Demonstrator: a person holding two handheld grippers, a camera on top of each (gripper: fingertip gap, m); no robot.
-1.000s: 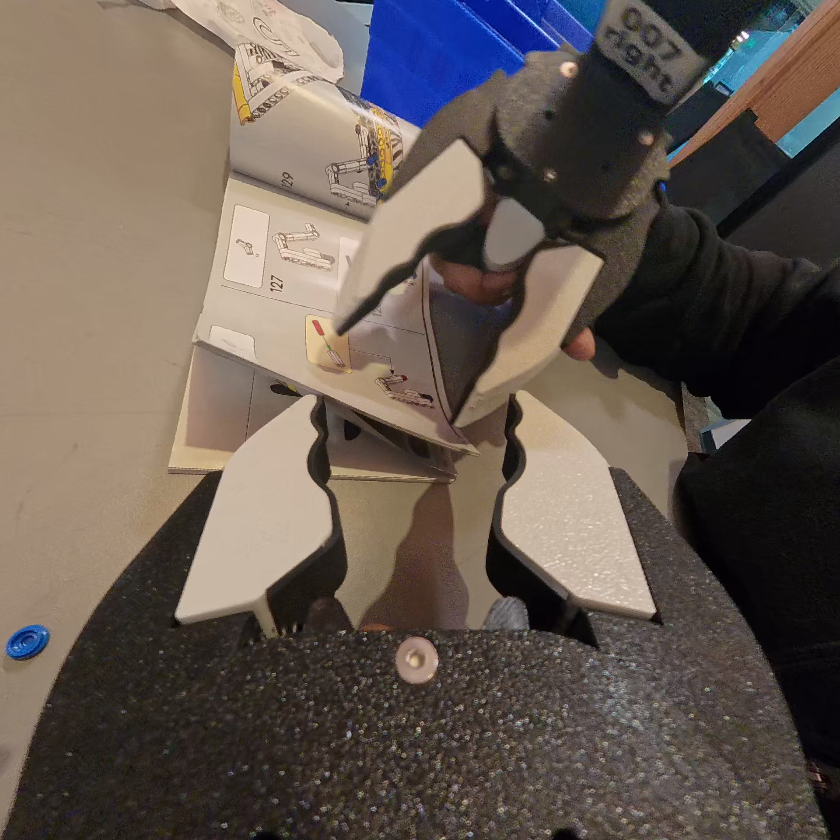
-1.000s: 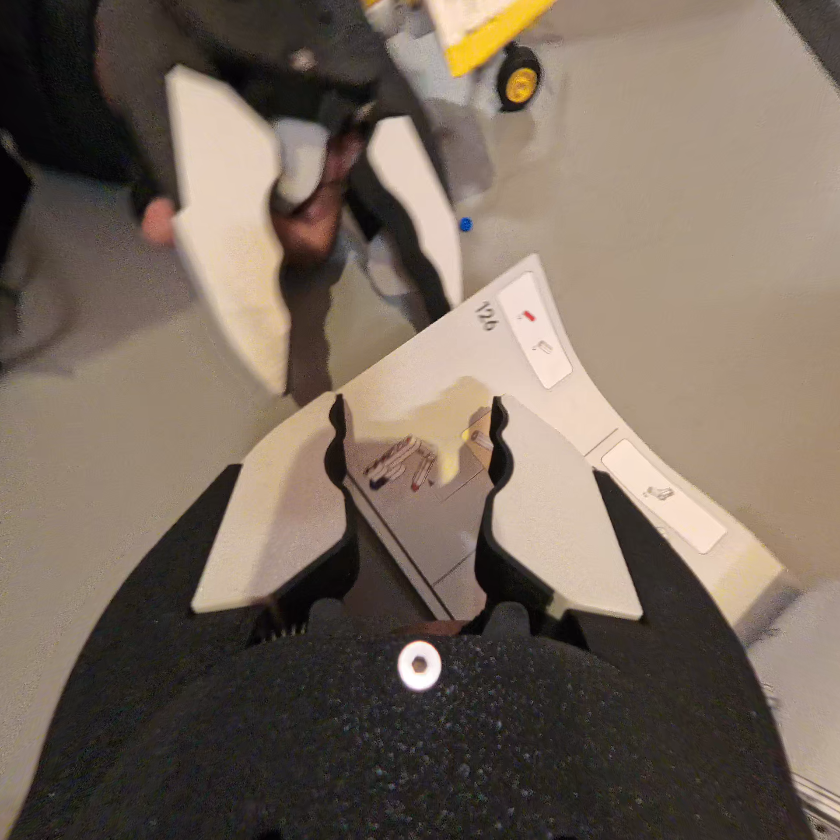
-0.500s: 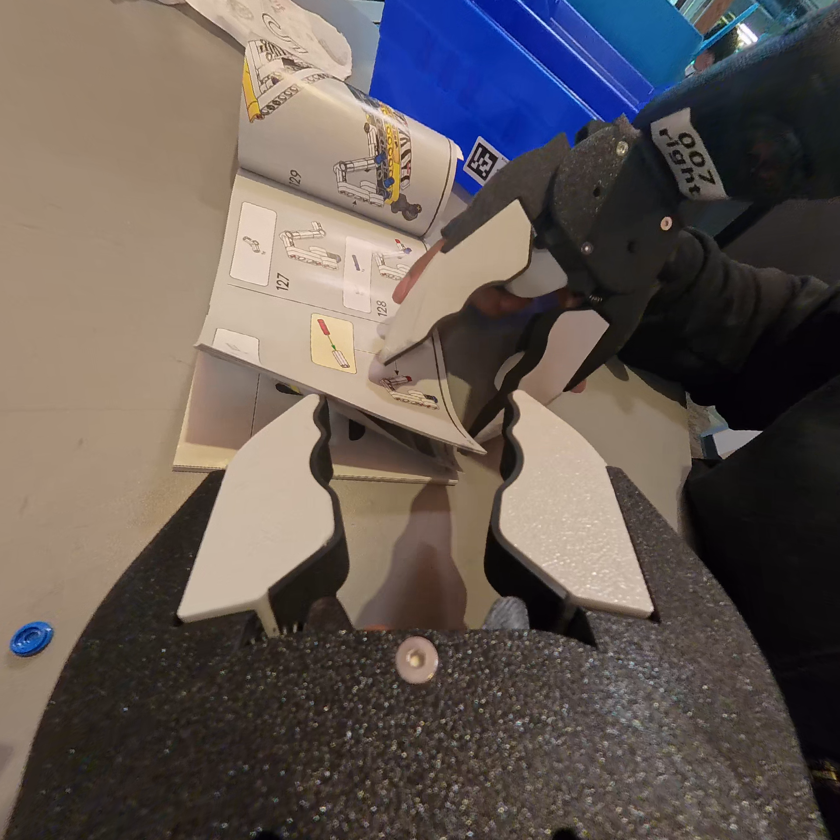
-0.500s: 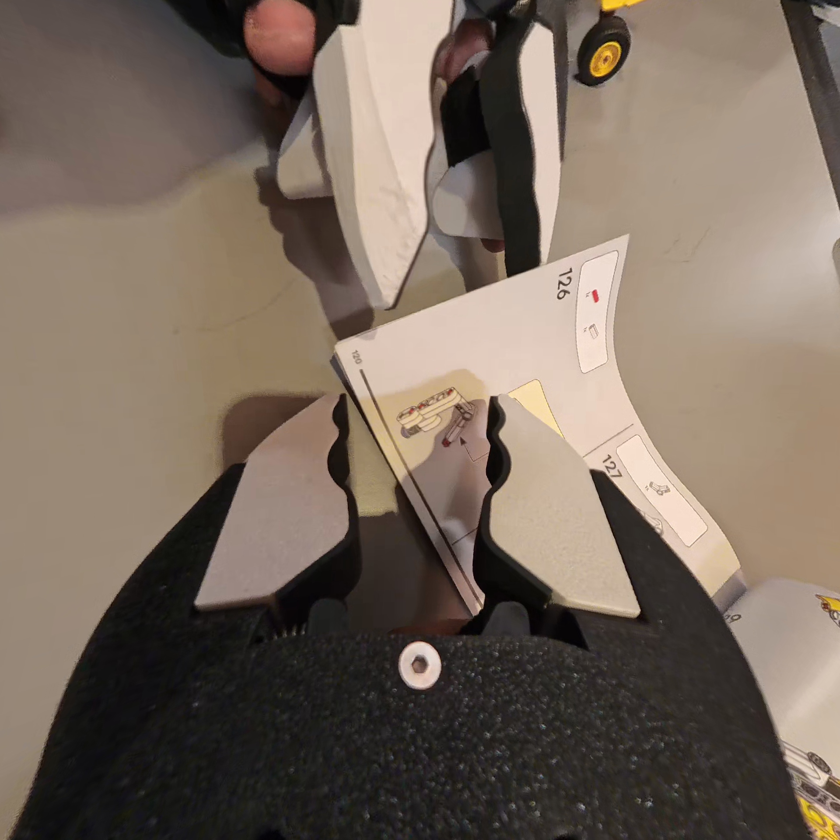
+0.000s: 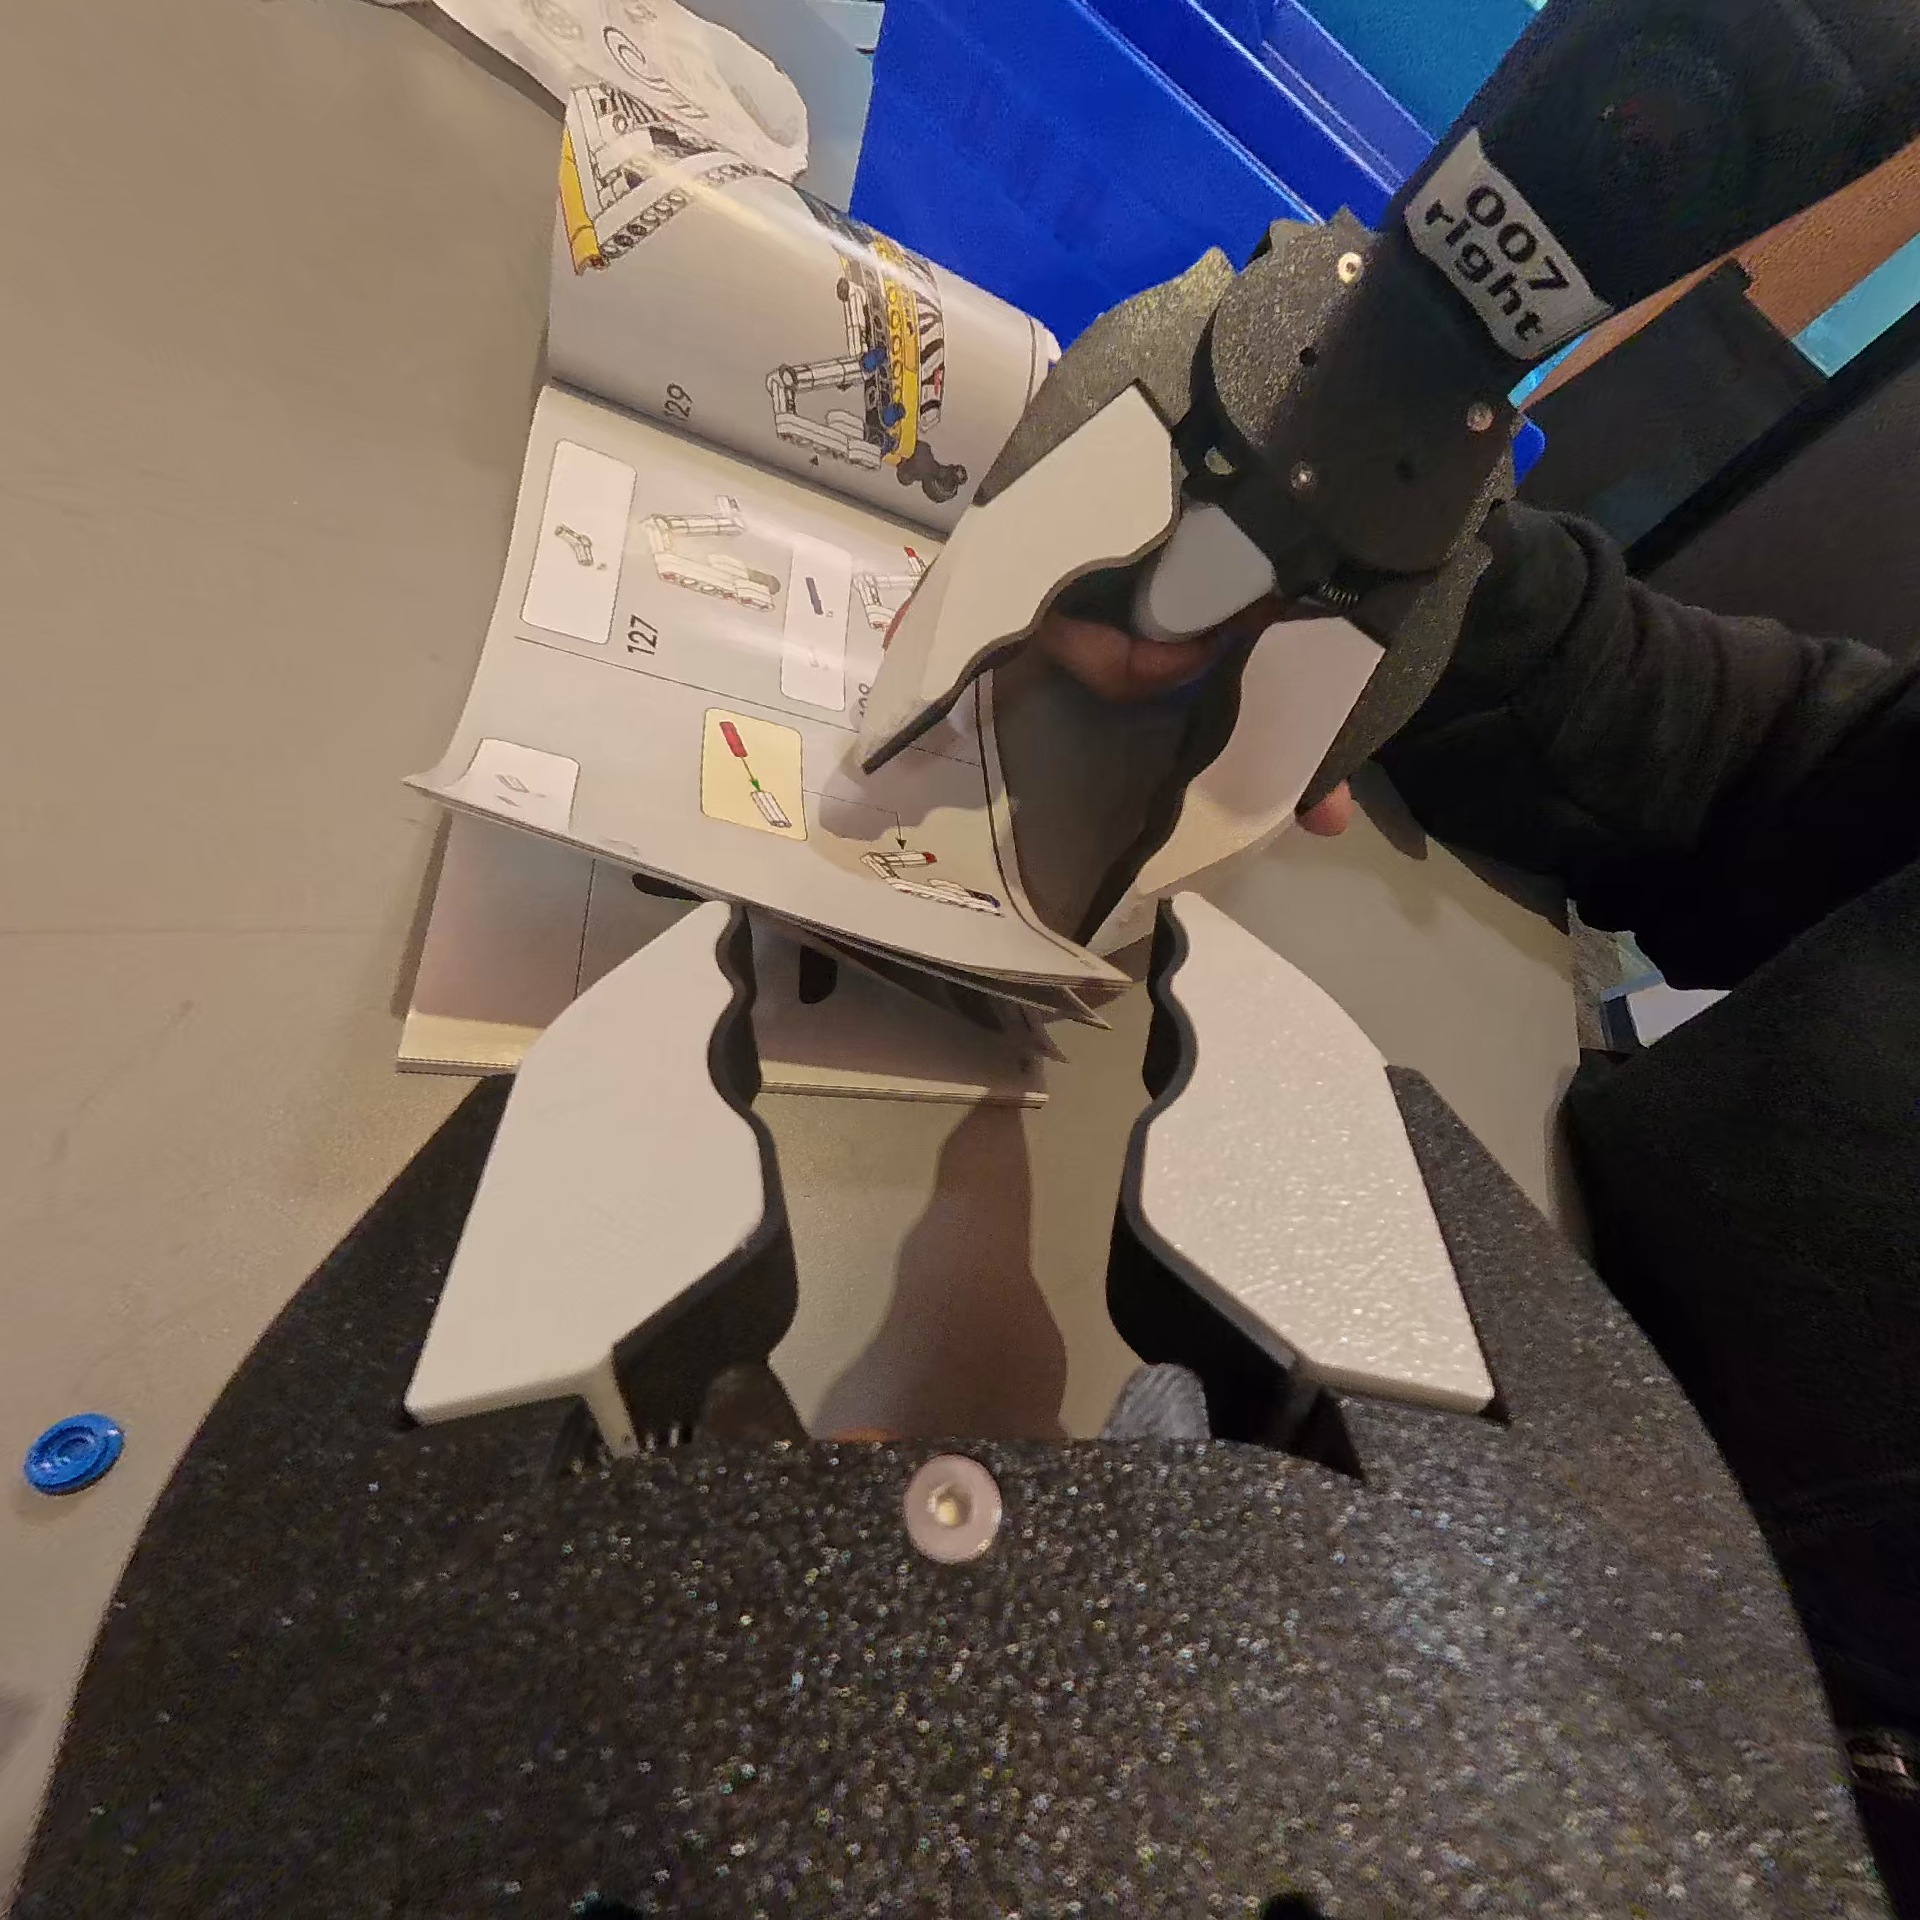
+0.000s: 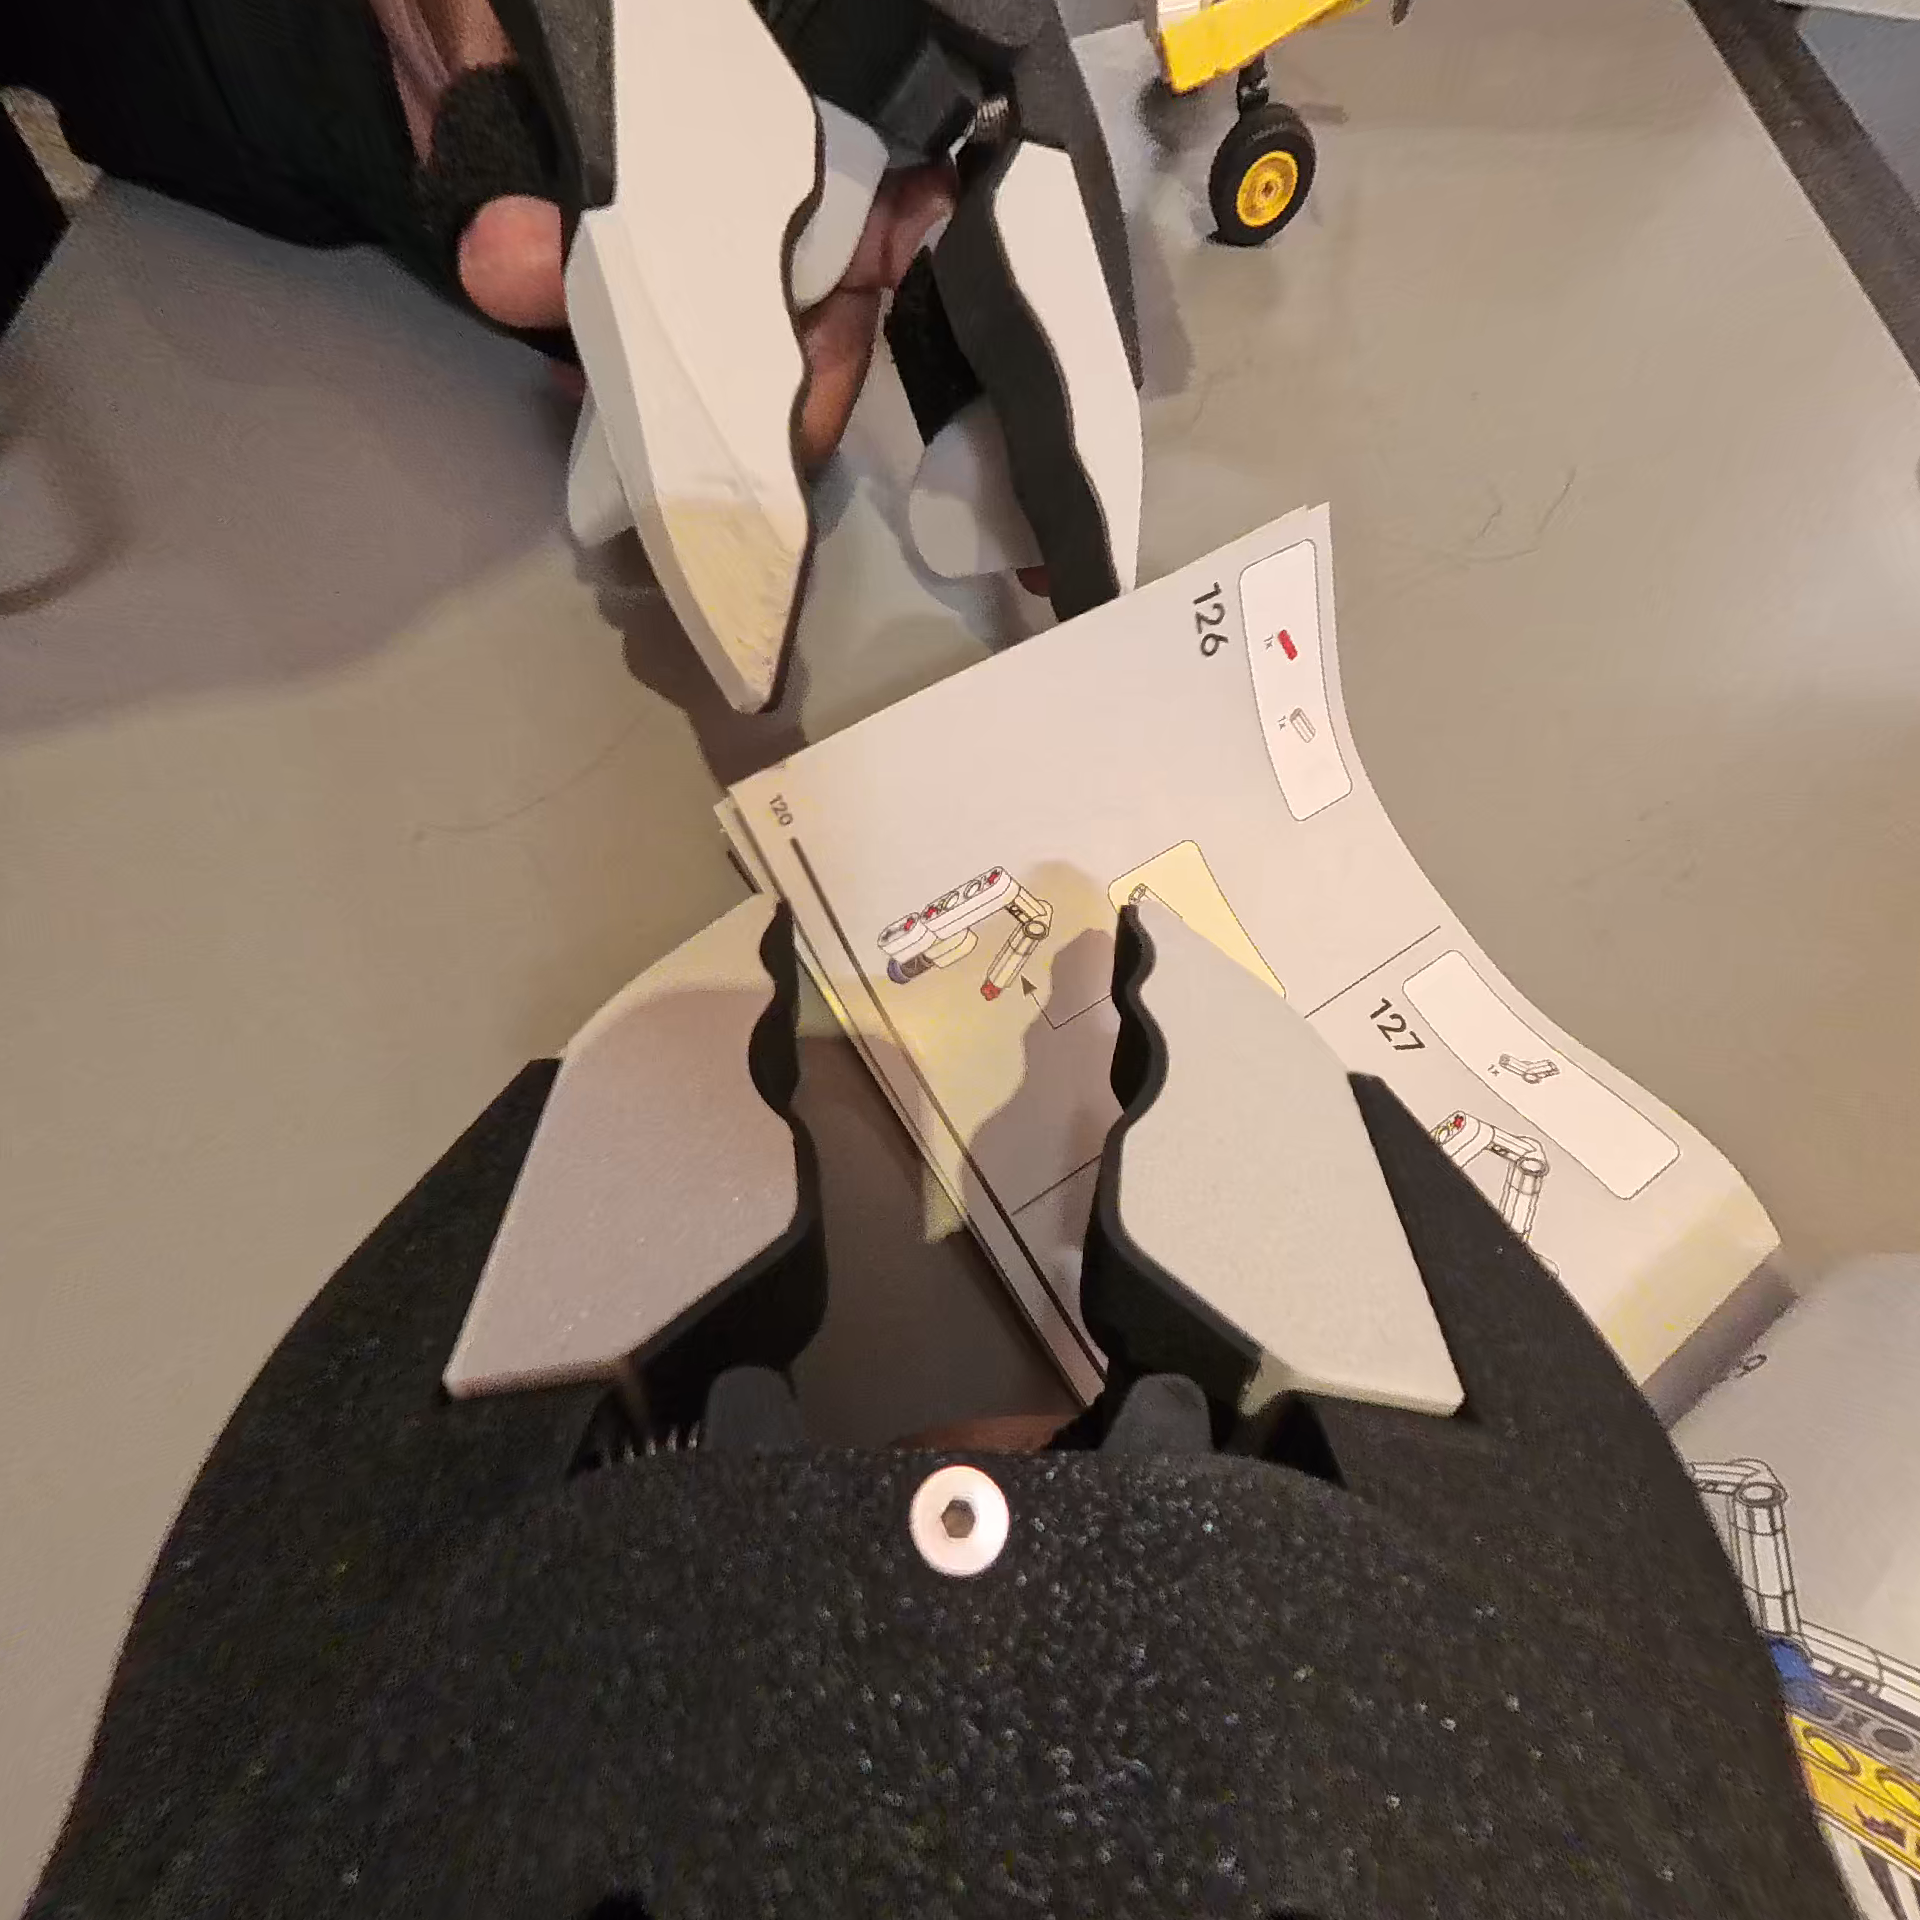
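Much of the instruction booklet was covered. In the left wrist view the right gripper blocked the booklet's far right part, and the lifted sheet curled up between its fingers, so the sheet's back was only a grey shadowed surface. The underside of the raised bundle of pages was dark and hard to read. In the right wrist view, one right finger lay in front of the page and hid part of a yellow panel. The view's edge cut off the booklet's lower pages.

The booklet lay open on the grey bench, with pale grey pages showing small building-step drawings in white boxes. Its near leaves were raised off a flat stack, and its far leaf bowed upward with a yellow and white machine drawn on it.

The right fingers stood well apart astride the booklet's lifted edge. No pad visibly pressed on the paper.

The left gripper hovered at the booklet's near corner. Its fingers were spread wide and gripped nothing, and the corner of the page bundle showed between the tips.

Beyond the booklet stood blue bins and a crumpled clear bag. A small blue round piece lay well to the booklet's left. A yellow wheel, its model cut off, stood beyond the booklet.
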